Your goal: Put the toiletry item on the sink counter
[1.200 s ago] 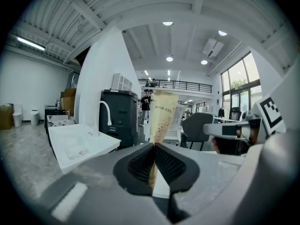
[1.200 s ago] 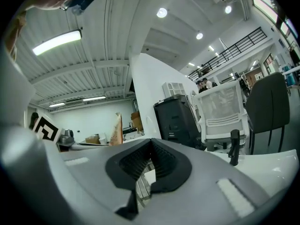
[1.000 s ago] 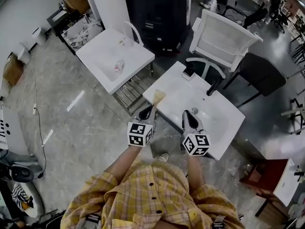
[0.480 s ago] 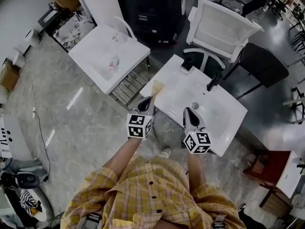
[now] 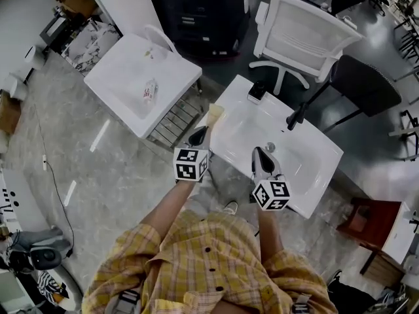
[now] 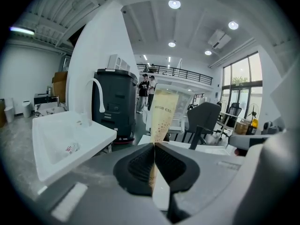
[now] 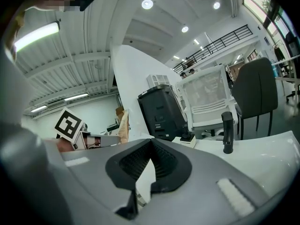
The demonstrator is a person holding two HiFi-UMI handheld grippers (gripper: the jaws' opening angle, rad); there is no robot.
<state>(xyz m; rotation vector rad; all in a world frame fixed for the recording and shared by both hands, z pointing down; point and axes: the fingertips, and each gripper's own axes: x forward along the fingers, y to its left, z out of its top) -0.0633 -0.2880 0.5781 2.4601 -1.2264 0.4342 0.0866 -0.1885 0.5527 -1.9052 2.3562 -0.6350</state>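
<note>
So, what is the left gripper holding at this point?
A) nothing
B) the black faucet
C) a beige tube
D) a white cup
C: the left gripper has its jaws closed on the beige tube, which sticks up from between them.

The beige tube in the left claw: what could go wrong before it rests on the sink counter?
1. The left claw pinches the beige tube by one end only; it may slip out.
2. The tube hangs at the sink counter's left edge; released there, it might drop to the floor.
</note>
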